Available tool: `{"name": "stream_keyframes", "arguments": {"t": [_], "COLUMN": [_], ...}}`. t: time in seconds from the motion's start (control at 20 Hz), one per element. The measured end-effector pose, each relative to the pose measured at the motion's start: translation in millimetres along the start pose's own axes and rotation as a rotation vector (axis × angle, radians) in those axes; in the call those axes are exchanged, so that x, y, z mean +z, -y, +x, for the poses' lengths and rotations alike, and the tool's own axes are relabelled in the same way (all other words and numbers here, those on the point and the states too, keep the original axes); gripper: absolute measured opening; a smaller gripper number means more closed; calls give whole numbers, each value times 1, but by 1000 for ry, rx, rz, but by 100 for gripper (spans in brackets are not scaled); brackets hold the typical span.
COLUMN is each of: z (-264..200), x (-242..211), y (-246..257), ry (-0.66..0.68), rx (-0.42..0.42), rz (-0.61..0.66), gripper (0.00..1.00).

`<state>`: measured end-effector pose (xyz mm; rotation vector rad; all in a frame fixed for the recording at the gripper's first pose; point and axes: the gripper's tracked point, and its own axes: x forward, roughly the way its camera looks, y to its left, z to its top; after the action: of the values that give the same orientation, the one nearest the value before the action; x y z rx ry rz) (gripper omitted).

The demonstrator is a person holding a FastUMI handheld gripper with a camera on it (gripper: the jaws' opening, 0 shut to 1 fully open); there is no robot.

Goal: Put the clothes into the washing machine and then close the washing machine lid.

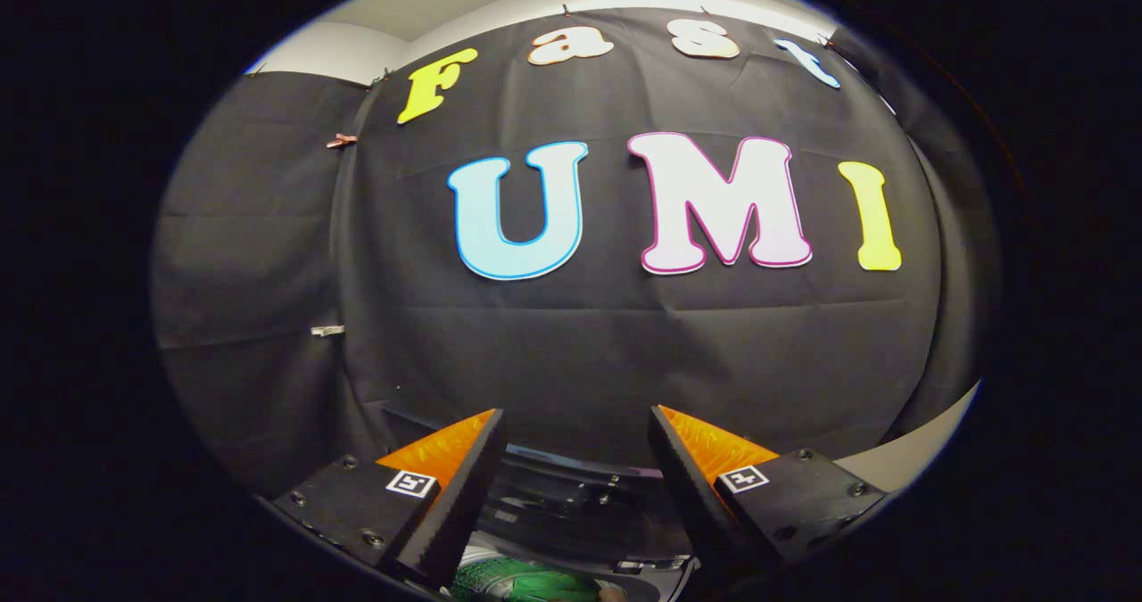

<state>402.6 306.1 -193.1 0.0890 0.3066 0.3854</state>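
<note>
Cloth of the booth's black back wall (571,352) takes up most of what lies ahead, hung in creased panels and pinned along its top, with a pale strip of room wall (357,49) above it and a pale curved surface (901,459) low to the right.

Below the cloth and beyond the fingers sits the dark, glossy top of the washing machine (571,504), of which I can make out a rounded rim and some shiny fittings; whether its lid is up or down I cannot tell from here.

Next in size is the hand-held gripper (575,432), raised and pointing at the wall rather than down into the machine. Its two fingers stand well apart with nothing between them, so it is carrying nothing.

Smallest is a bit of green and white fabric (513,581), low between the fingers and nearer than the machine's rim, which I take to be the clothes. Whether it lies inside the drum or on something in front of the machine cannot be told.

As a judgement, the step in hand is either reaching for the clothes or, if they are already in, turning to the lid. The next move calls for tipping the gripper downward to bring the fabric and the opening properly into sight, then lowering the open fingers around the fabric.
</note>
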Motion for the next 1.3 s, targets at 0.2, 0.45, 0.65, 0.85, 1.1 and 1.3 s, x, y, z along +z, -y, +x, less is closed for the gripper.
{"name": "stream_keyframes", "arguments": {"t": [0.2,0.45,0.65,0.85,1.1,1.3], "z": [25,47,53,54,51,38], "x": [-11,-28,-42,-49,-50,-54], "y": [24,40,48,49,51,46], "ry": [-38,-104,-164,-194,-220,-264], "rx": [-92,-150,-174,-168,-175,-164], "rz": [6,-2,11,36,68,75], "gripper": [99,99,99,99,100,100]}}
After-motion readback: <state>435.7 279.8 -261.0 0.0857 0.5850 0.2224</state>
